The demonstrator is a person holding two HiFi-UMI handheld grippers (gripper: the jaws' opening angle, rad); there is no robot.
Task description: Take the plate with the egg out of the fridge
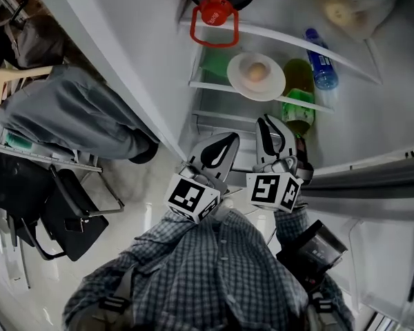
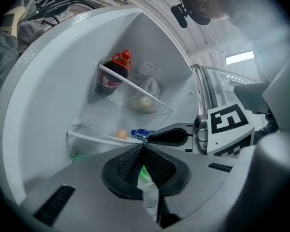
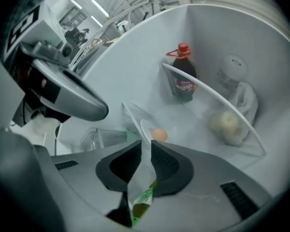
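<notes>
Nearest is the person's checked shirt (image 1: 214, 267), and just beyond it the two marker cubes sit side by side, with both tools pointing into the open fridge. The left gripper (image 1: 229, 140) is closed: in its own view the ribbed pads meet at the tips with nothing between them. Just to its right, the right gripper (image 1: 268, 124) has its jaws a narrow slit apart. They grip nothing, and only the fridge interior shows through the gap. The two grippers are close together but not touching, and neither touches anything in the fridge. To the near right, the edge of the fridge door (image 1: 372, 178) crosses the head view. On the floor to the left, outside the fridge, are a person's grey-trousered legs (image 1: 69, 116) and a black chair (image 1: 69, 212). Just beyond the jaw tips is a glass shelf (image 1: 207, 85). On it sits the white plate (image 1: 241, 81) with the brown egg (image 1: 258, 71) at its middle, still inside the fridge and apart from both tools. A green bottle (image 1: 299, 95) stands just to the right of the plate. Beyond that bottle, a clear water bottle with a blue cap (image 1: 321, 64) lies on its side. Farther in, on a higher glass shelf (image 1: 297, 36), a dark soda bottle (image 1: 214, 12) with a red cap and red carry ring stands at the left. At the right of that shelf is a thin plastic bag (image 1: 345, 5) holding something pale and round.
</notes>
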